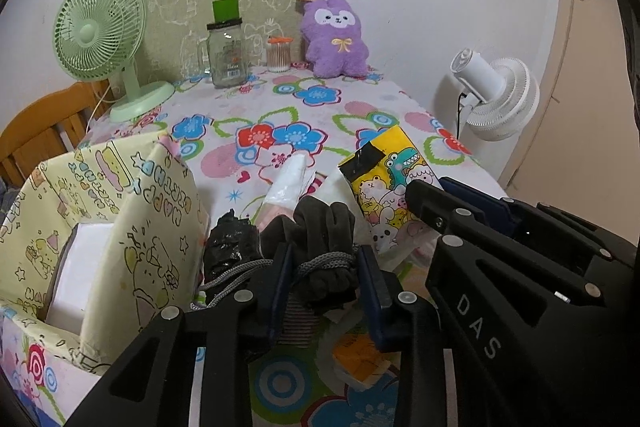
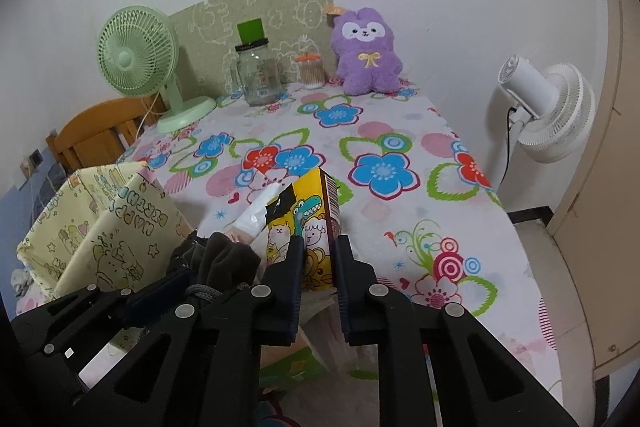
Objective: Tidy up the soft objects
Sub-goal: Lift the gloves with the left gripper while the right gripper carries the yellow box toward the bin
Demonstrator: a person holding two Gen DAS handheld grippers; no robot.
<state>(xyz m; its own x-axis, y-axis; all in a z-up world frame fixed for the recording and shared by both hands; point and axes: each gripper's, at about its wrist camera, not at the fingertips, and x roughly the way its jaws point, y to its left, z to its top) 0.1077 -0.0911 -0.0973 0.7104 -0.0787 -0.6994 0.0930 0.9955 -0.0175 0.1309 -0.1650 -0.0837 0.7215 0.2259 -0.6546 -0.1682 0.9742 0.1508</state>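
Note:
A bundle of dark grey gloves (image 1: 324,231), tied with grey cord, sits between the pads of my left gripper (image 1: 326,263), which is shut on it. Just right of it, my right gripper (image 2: 320,255) is shut on a yellow cartoon-printed tissue pack (image 2: 312,211), held upright on the flowered tablecloth (image 2: 384,219). In the left wrist view the right gripper (image 1: 432,189) grips that yellow pack (image 1: 384,179) from the right. A clear-wrapped white tissue pack (image 1: 288,179) lies behind the gloves. A black plastic-wrapped lump (image 1: 232,247) lies to their left. A purple plush (image 1: 336,35) sits at the table's far end.
A yellow paper-covered box (image 1: 120,211) stands open at the left with a white item (image 1: 80,267) inside. Far back stand a green fan (image 1: 100,39), a glass jar (image 1: 228,55) and a cotton-swab tub (image 1: 279,57). A white fan (image 1: 496,95) stands beyond the right edge, a wooden chair (image 1: 40,135) at the left.

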